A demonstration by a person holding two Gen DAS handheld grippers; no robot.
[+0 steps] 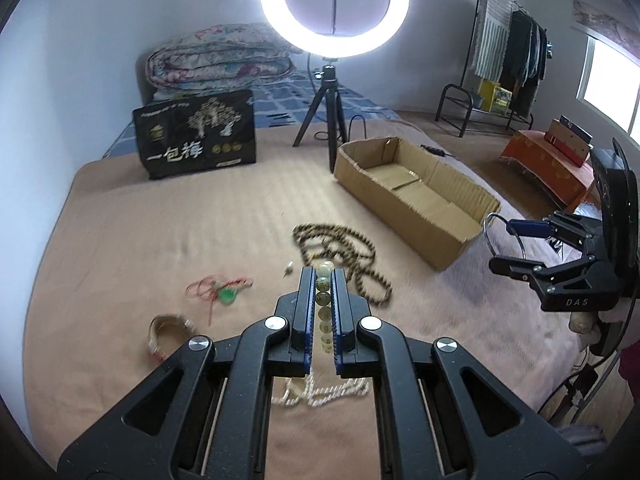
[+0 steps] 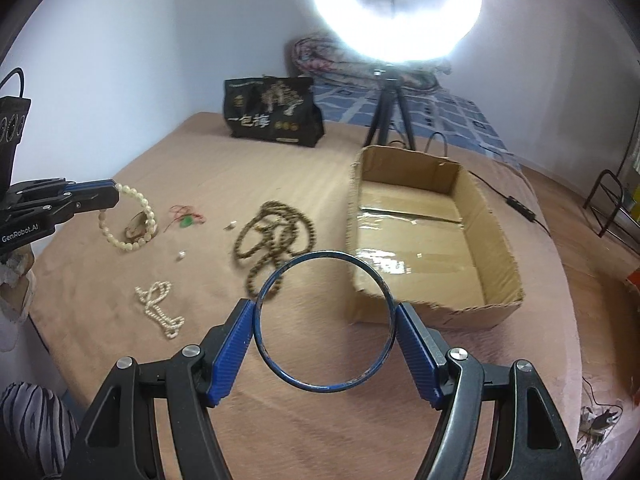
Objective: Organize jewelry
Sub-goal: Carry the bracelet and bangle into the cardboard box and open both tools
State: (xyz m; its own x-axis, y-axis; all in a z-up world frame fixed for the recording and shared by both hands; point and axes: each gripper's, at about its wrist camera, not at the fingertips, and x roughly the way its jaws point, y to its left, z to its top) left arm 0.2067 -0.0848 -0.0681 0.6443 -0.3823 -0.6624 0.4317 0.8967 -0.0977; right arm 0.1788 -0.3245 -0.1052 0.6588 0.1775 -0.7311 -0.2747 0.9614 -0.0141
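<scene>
At the lower centre of the right wrist view, the right hand-held gripper (image 2: pixel 325 334) clamps a blue bangle (image 2: pixel 325 322), its ring lying nearly flat, facing up. The left hand-held gripper (image 1: pixel 324 300) pinches a pale bead bracelet (image 1: pixel 324 300), hanging downward. Likely next: carrying both over the cardboard box (image 2: pixel 496 236) at right and letting go.

The bangle (image 2: pixel 325 322) is showing smooth, glossy blue metal. The bead bracelet (image 2: pixel 130 218) is gleaming pale and polished. The cardboard box (image 2: pixel 436 312) is looking matt and rough-edged, its floor shining with glossy tape. The bed (image 2: pixel 240 360) is wearing soft matt cloth.
</scene>
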